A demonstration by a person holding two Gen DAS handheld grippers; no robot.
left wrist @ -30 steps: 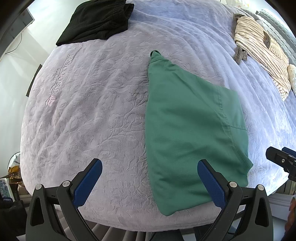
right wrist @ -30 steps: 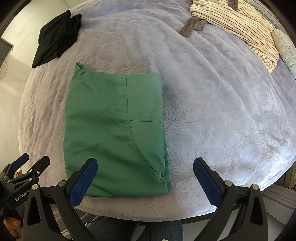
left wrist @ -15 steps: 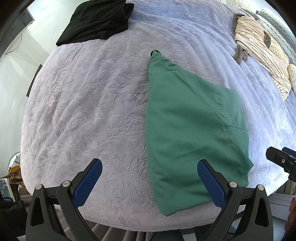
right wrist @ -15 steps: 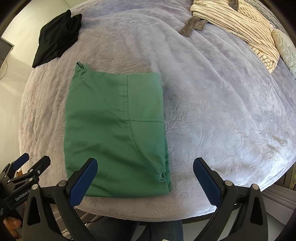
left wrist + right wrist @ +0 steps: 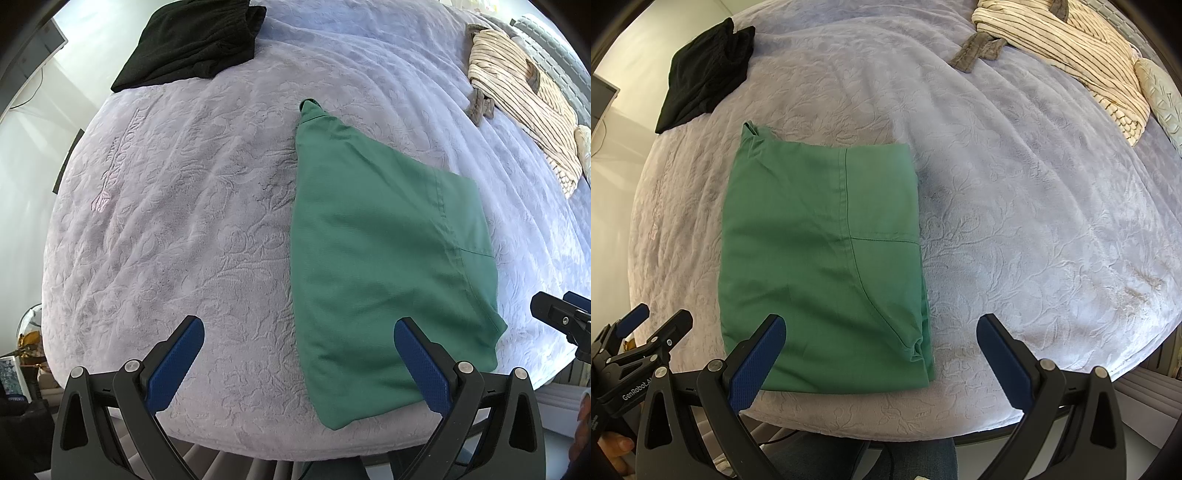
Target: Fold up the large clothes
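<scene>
Two tongs: left tongs (image 5: 299, 363) and right tongs (image 5: 881, 360), both spread wide, holding nothing.
Bed (image 5: 1034, 206): fills both frames.
Green garment (image 5: 823, 258): folded, centre-left, long axis running away; nearer right tongs, I judge.

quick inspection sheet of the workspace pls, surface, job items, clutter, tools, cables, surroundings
surface: lilac embossed bedspread, lightly rippled.
job's things: green garment folded flat near the front edge; one corner pokes out at the far left.
clutter: black garment far left; striped garment far right; pillow beside it.
grippers: left tool open, empty; right tool open, empty.
cables: thin wire on the left wall.
surroundings: white wall.
</scene>
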